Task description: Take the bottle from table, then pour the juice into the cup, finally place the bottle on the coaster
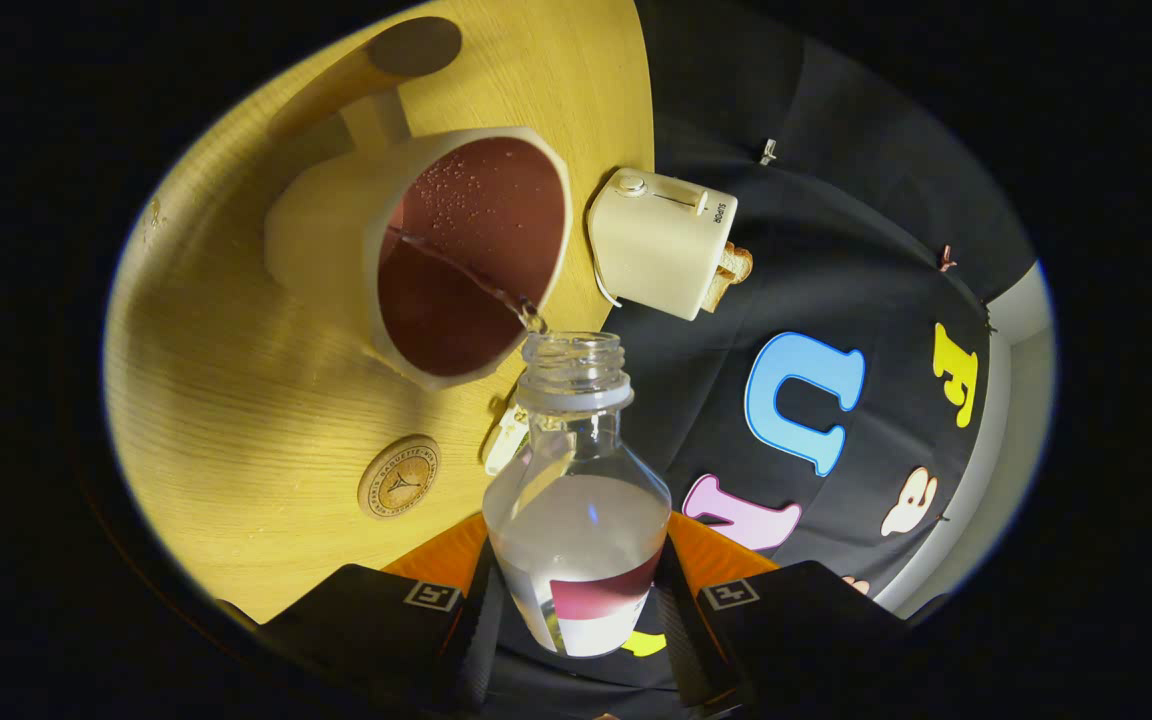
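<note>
clear glossy bottle [576, 500], grained wood table [226, 400]

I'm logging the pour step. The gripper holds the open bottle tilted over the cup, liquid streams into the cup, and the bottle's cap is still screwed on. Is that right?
Not quite: the cap is off. In the gripper view the bottle, clamped between both fingers of the gripper, shows a bare threaded neck, and a thin stream runs from it into the cup. The rest holds.

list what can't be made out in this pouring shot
- Lower part of the bottle: hidden between the fingers of the gripper, gripper view.
- Fill level of the cup: dark inside, unclear.
- Stamp on the coaster: too small.
- Small white item behind the bottle: mostly hidden.
</note>
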{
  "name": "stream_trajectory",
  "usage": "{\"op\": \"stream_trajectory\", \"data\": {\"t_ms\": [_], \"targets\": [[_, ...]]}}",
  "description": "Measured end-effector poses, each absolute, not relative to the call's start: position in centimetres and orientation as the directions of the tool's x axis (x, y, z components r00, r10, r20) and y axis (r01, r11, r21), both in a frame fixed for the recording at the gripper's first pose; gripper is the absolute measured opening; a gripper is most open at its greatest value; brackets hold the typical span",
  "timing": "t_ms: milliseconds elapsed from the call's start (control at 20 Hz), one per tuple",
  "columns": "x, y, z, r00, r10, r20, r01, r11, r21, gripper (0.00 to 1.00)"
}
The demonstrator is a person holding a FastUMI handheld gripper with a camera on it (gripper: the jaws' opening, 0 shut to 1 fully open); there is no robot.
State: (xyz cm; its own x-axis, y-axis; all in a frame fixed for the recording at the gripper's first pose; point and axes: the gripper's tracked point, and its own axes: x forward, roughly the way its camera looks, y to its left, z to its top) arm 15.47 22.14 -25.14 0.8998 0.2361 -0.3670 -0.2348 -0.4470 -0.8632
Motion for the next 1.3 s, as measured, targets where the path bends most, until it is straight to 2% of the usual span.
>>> {"op": "stream_trajectory", "data": {"t_ms": [1300], "targets": [[16.0, 24.5, -21.0, 0.870, 0.383, -0.310, -0.030, -0.587, -0.809, 0.72]]}}
